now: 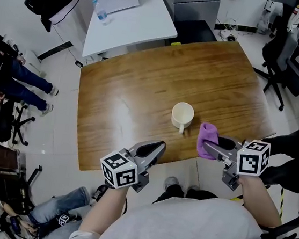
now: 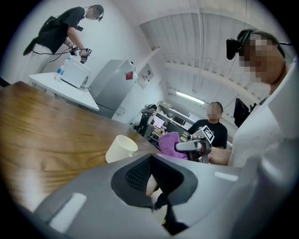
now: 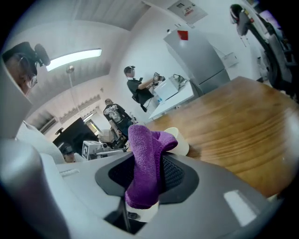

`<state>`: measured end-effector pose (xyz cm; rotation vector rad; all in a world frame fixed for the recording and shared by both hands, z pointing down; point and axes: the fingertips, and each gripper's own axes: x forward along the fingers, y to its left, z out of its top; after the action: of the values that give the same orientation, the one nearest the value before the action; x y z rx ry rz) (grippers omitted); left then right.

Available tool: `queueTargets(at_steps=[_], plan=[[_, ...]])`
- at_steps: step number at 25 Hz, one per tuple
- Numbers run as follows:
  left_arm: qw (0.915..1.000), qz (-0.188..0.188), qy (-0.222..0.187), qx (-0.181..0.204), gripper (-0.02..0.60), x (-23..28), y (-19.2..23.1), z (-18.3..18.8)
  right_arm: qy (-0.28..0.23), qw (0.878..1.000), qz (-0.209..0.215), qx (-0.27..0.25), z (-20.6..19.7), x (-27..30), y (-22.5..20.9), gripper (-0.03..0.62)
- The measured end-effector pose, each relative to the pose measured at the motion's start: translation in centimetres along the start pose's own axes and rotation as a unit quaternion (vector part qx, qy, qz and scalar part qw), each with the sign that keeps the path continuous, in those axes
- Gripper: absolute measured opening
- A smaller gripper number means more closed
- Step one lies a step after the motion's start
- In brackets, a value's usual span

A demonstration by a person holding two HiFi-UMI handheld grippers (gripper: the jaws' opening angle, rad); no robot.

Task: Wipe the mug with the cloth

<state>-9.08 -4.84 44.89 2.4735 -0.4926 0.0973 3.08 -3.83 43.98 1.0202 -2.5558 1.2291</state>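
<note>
Mug point(image 1: 182, 115) is standing upright on the counter point(image 1: 133, 76), mouth up, toward the near edge, with its handle point(image 1: 182, 129) pointing back at me. The counter is showing wide, glossy wood beneath it.

My left hand-held gripper point(image 1: 160, 144) is hovering at the near edge, left of the mug and apart from it. Its jaws are pressed together with nothing between them. My right hand-held gripper point(image 1: 207, 145) is hanging just right of the mug, jaws clamping a fold of the cloth point(image 1: 208, 133). The cloth is bunching up past the tips and is not touching the mug.

I am reading the mug as stiff, smooth and probably glazed, so likely slippery under the pads. It is looking light enough to skid on the polished wood if wiped unheld, and breakable if knocked off. I am judging the handle the best hold, or the wall at the rim with one jaw inside. The left jaws are needing to part first. The cloth is looking soft and limp.
</note>
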Motion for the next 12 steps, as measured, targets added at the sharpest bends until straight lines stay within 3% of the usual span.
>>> queueTargets(at_steps=[7, 12], plan=[[0.9974, 0.031, -0.038, 0.052, 0.002, -4.7, -9.4, -0.3, -0.001, 0.997, 0.035, -0.073, -2.8, -5.1, 5.3, 0.135], [0.9925, 0.065, -0.072, 0.075, 0.002, -5.7, -16.8, -4.6, -0.004, 0.991, 0.035, -0.129, -7.9, -11.3, 7.8, 0.134]])
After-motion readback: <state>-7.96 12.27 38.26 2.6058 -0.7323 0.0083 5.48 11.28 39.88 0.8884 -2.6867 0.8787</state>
